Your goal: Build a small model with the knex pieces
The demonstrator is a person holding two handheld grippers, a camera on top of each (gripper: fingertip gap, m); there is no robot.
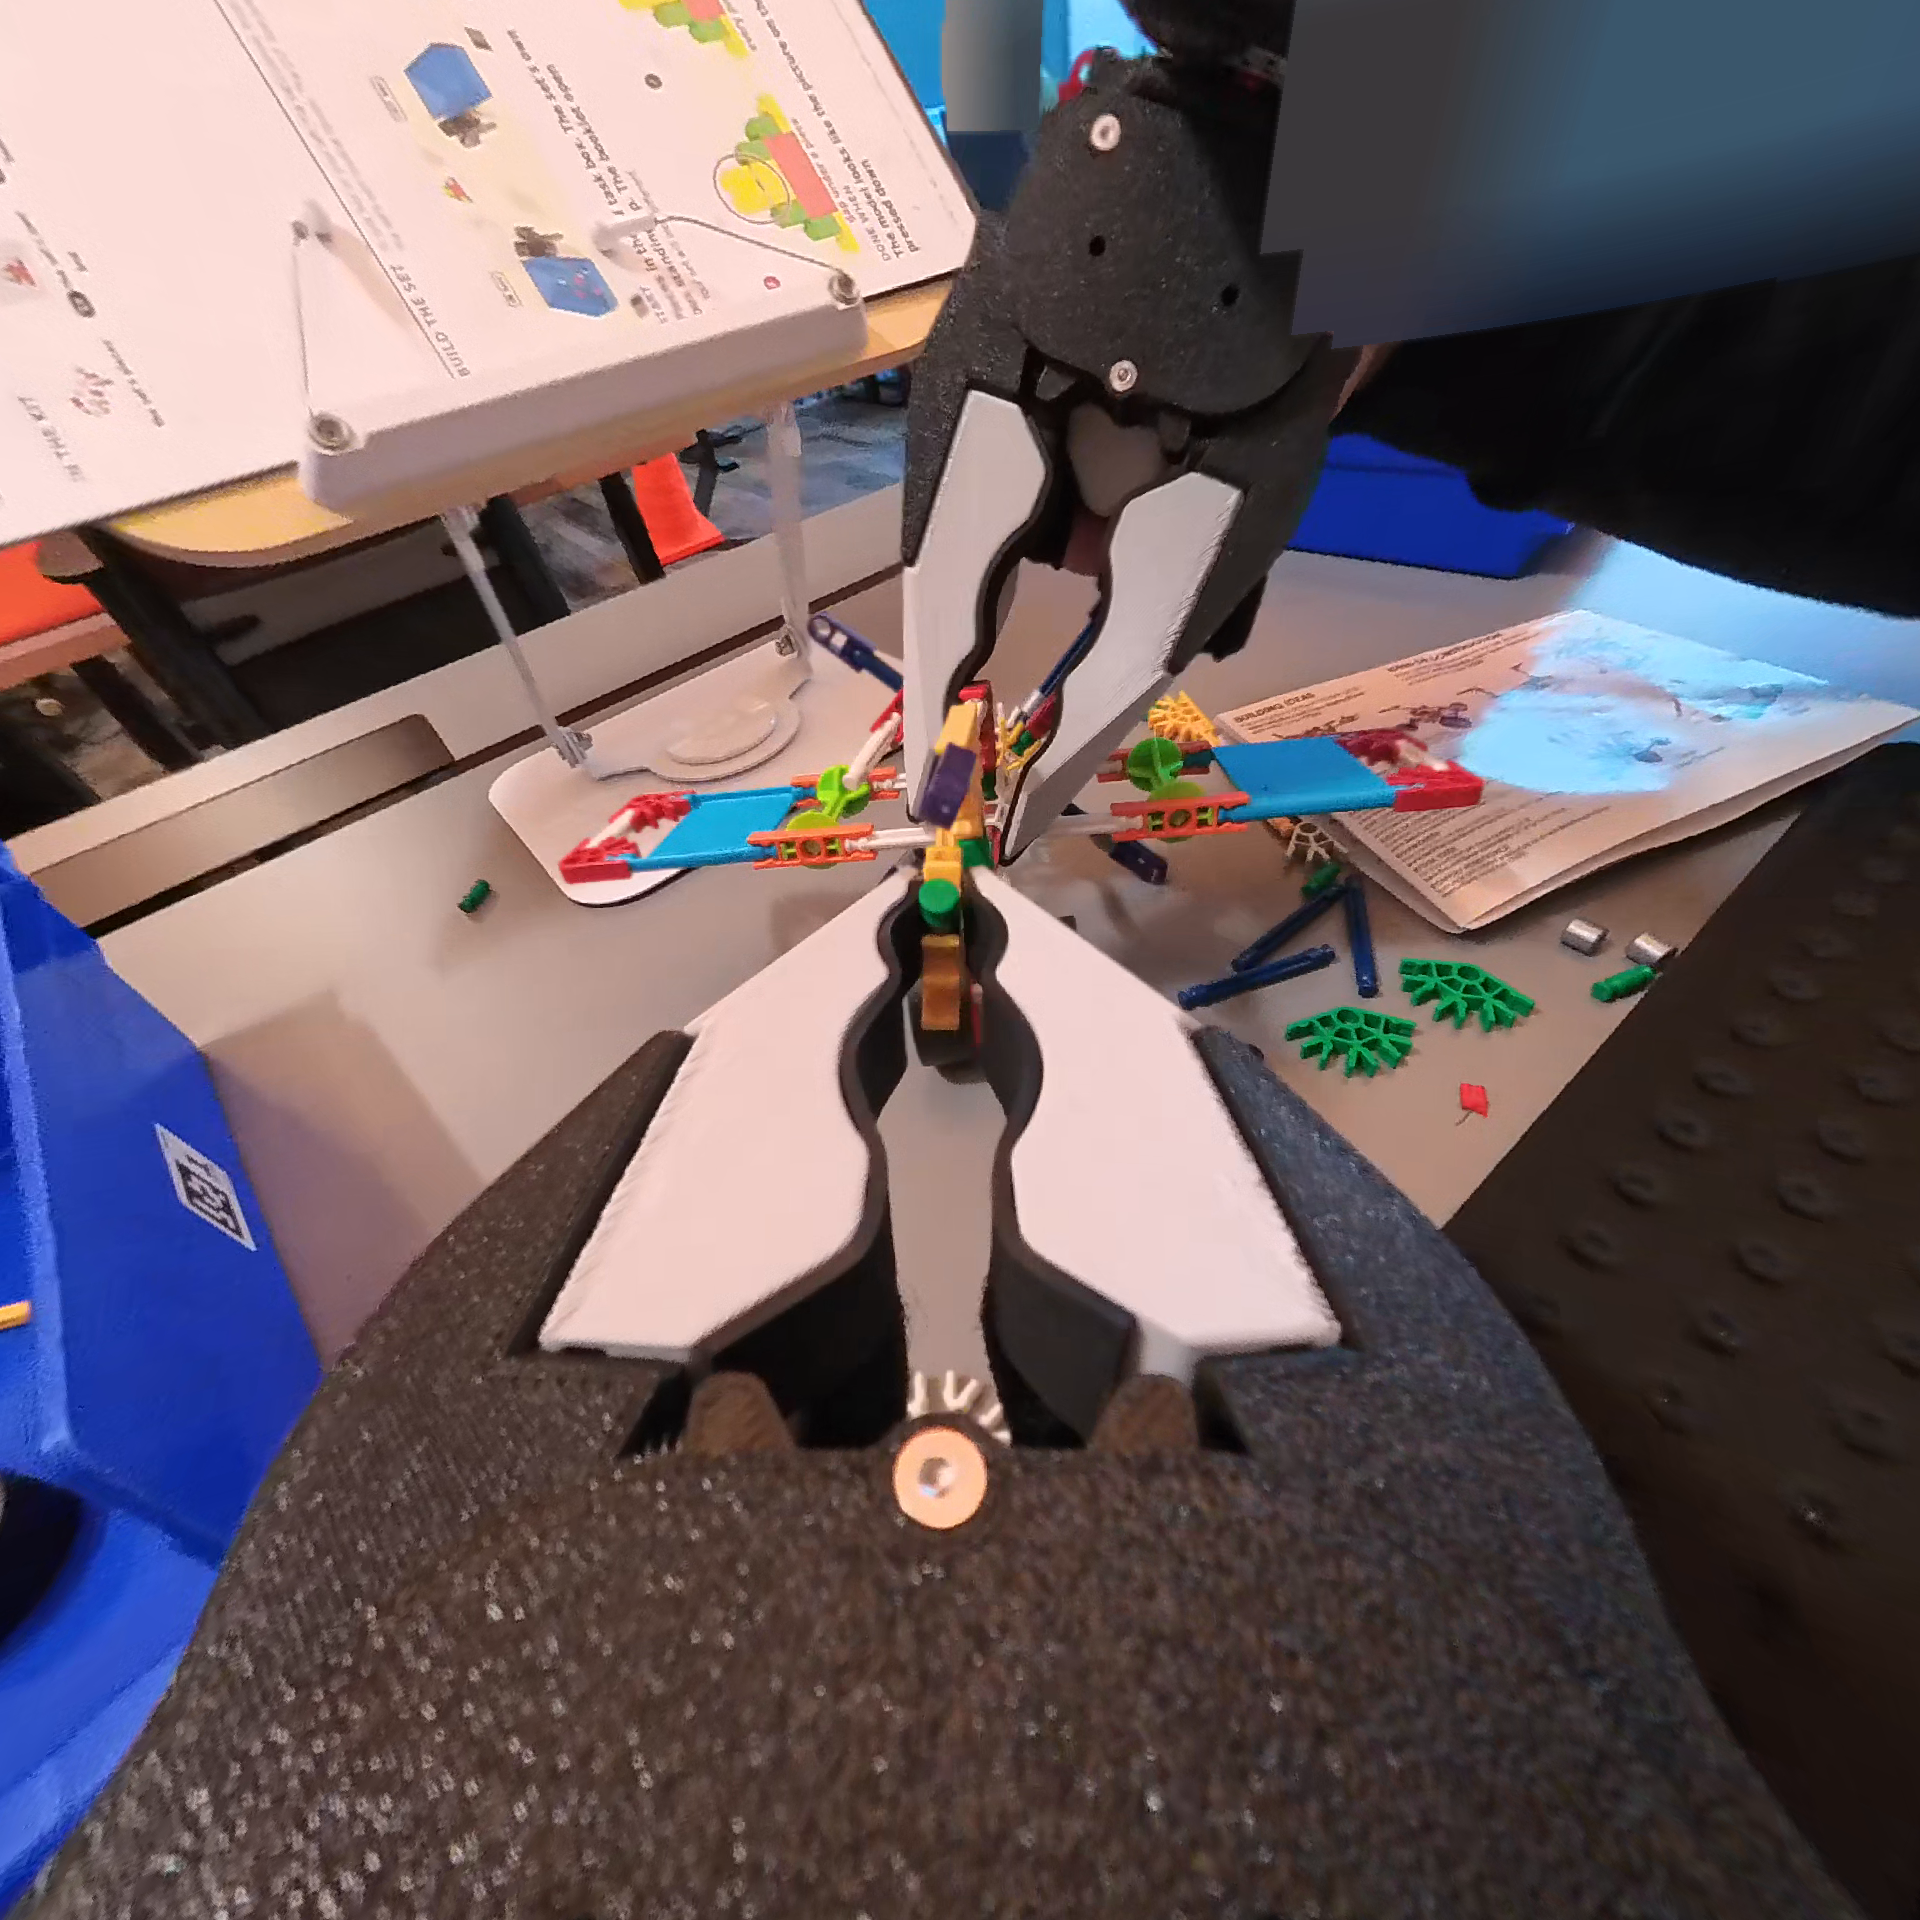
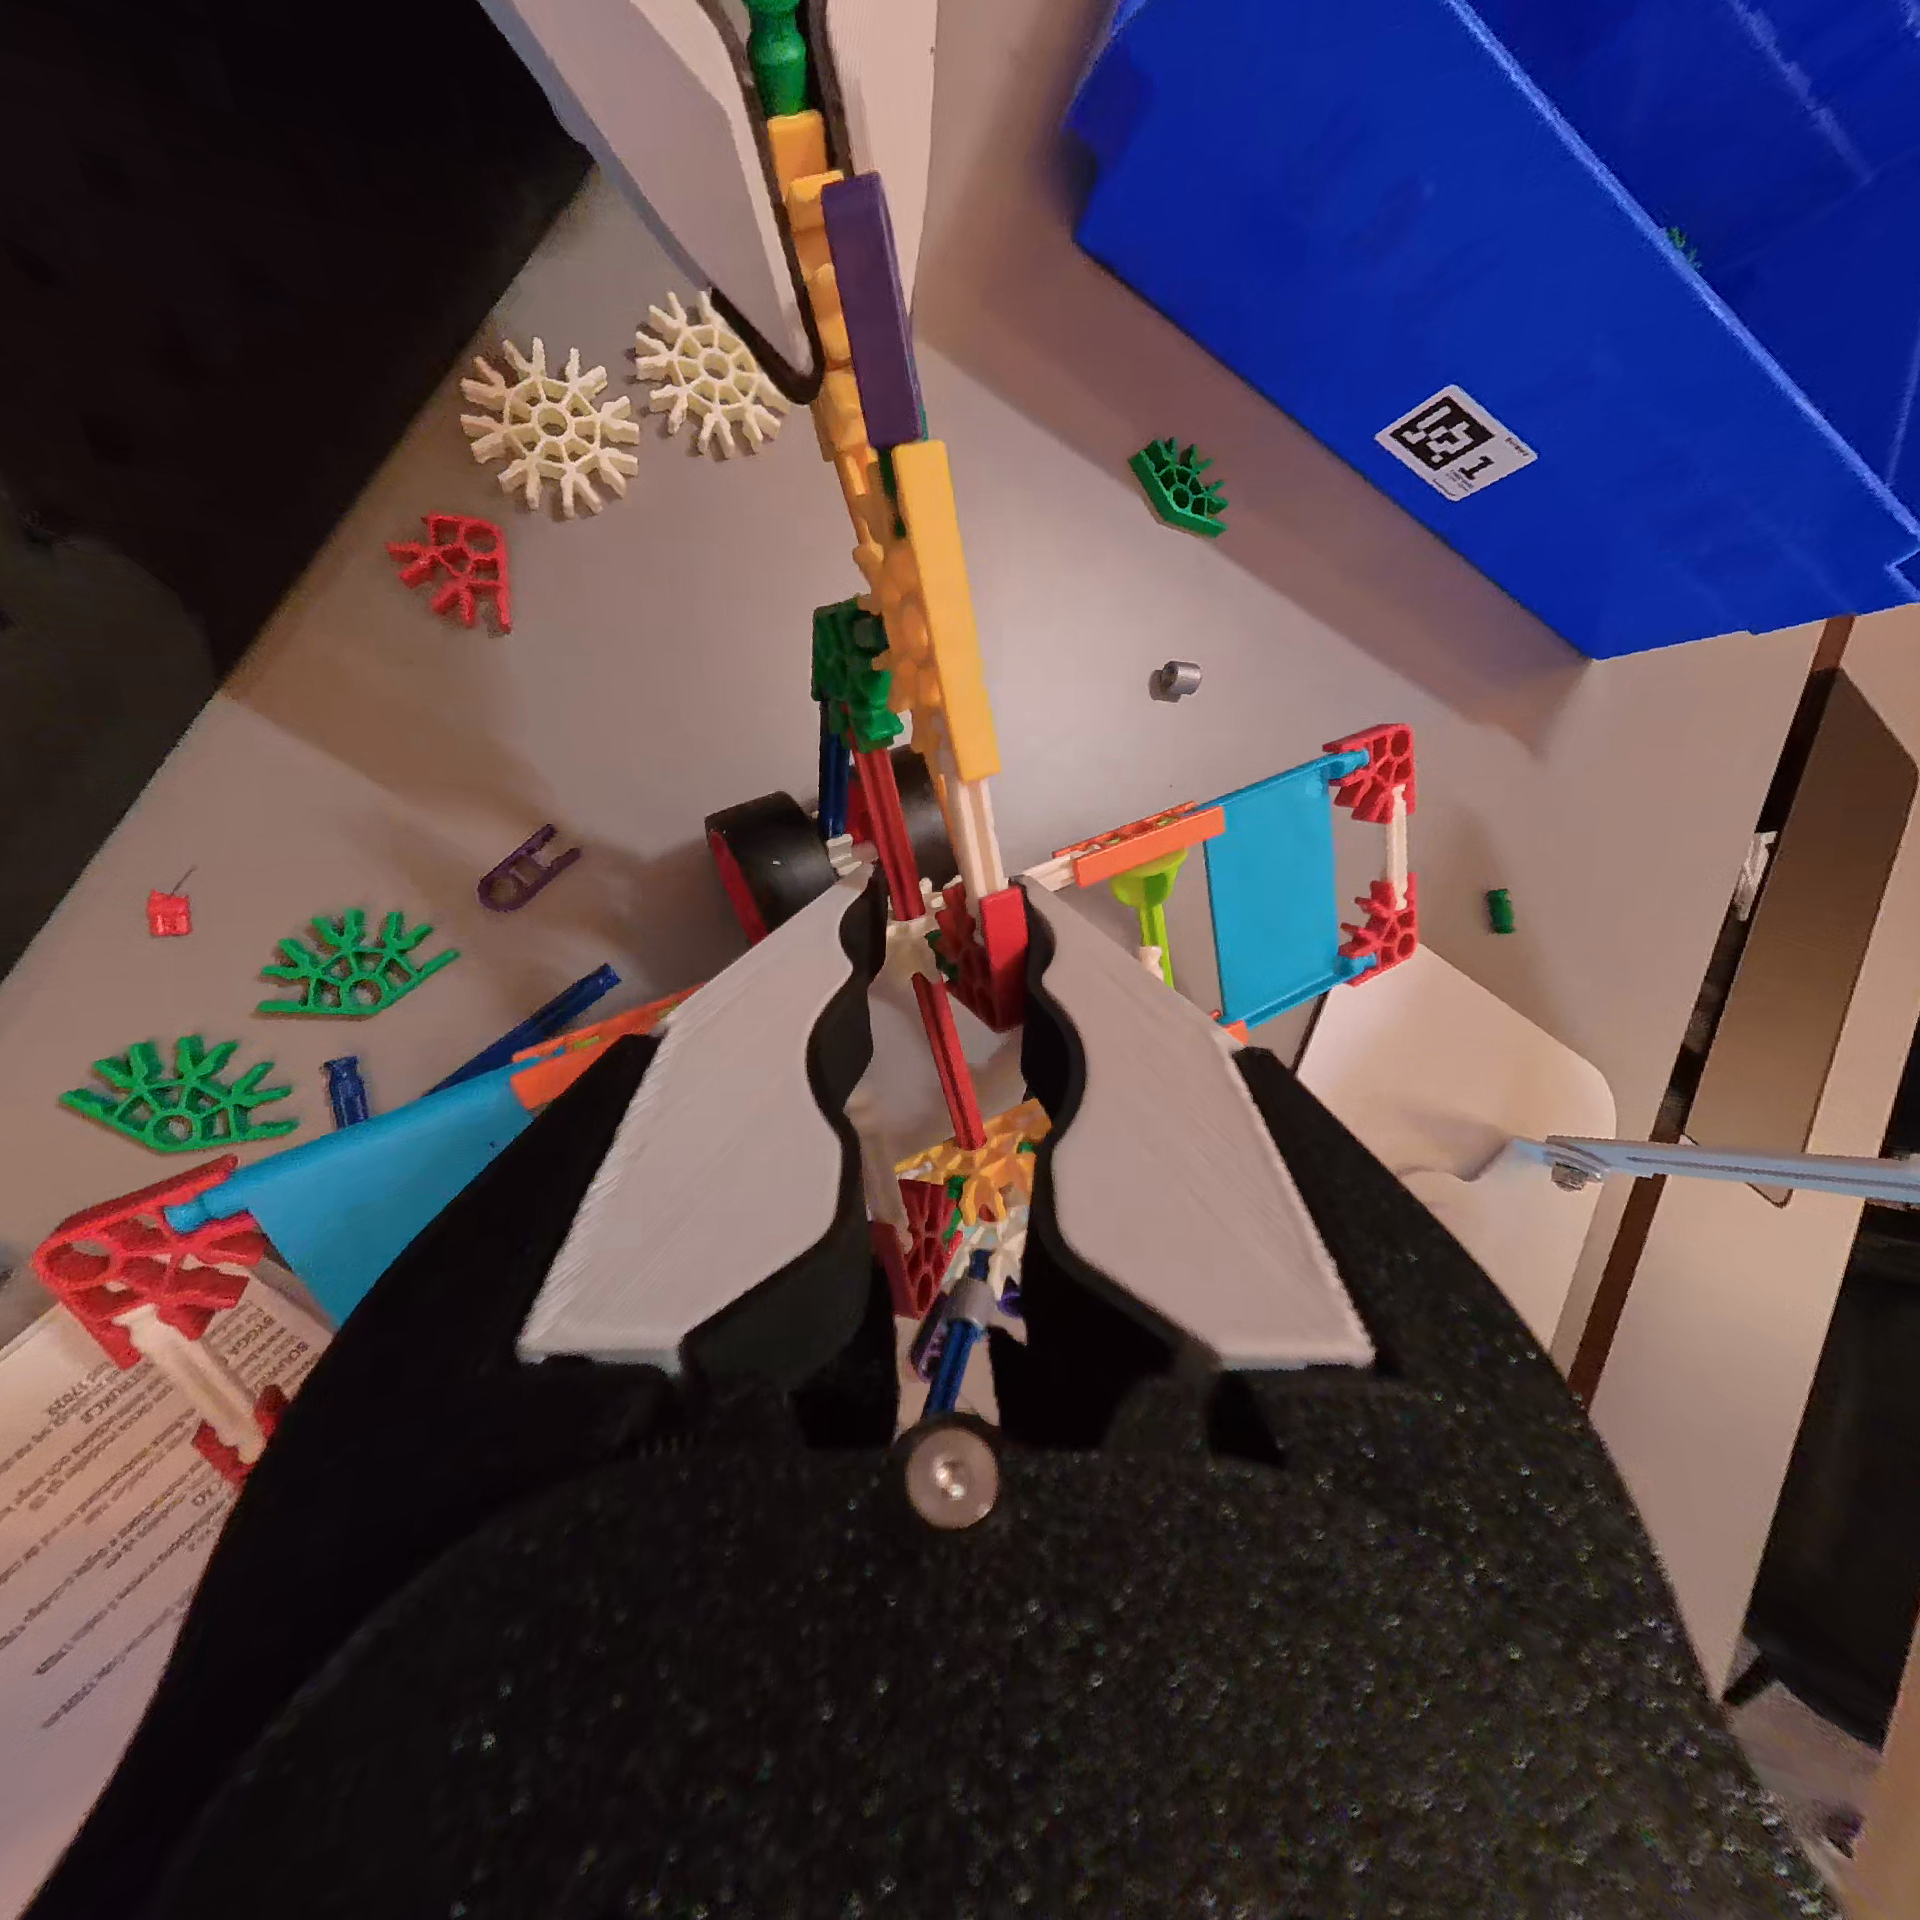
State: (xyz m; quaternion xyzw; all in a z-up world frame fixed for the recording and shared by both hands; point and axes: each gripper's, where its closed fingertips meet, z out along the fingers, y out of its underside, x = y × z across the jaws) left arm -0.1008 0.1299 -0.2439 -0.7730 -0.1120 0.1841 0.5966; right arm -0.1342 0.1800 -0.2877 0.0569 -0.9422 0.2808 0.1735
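Left gripper: its fingers are pinching the near end of the toy plane, closing on the green peg and the yellow-and-tan stack behind it; the pads are pressing together around that end.

Right gripper: it is coming down onto the plane's middle from above; its fingers are closing on the red rod and red connector there, narrowly parted and gripping the frame.

Axis: the plane's yellow and purple spine is running lengthwise from the right gripper's tips straight toward the left gripper; each gripper is touching an opposite stretch of it, so neither is nearer.

Wings: two blue panels are sticking out either side of the plane's body, crosswise to the spine.

Beside the plane: green fan connectors, dark blue rods and a folded leaflet are lying on the table right of it; white snowflake connectors are lying near its nose.

Beyond the plane: an instruction board on a stand is standing behind it; a blue bin is sitting left of it.
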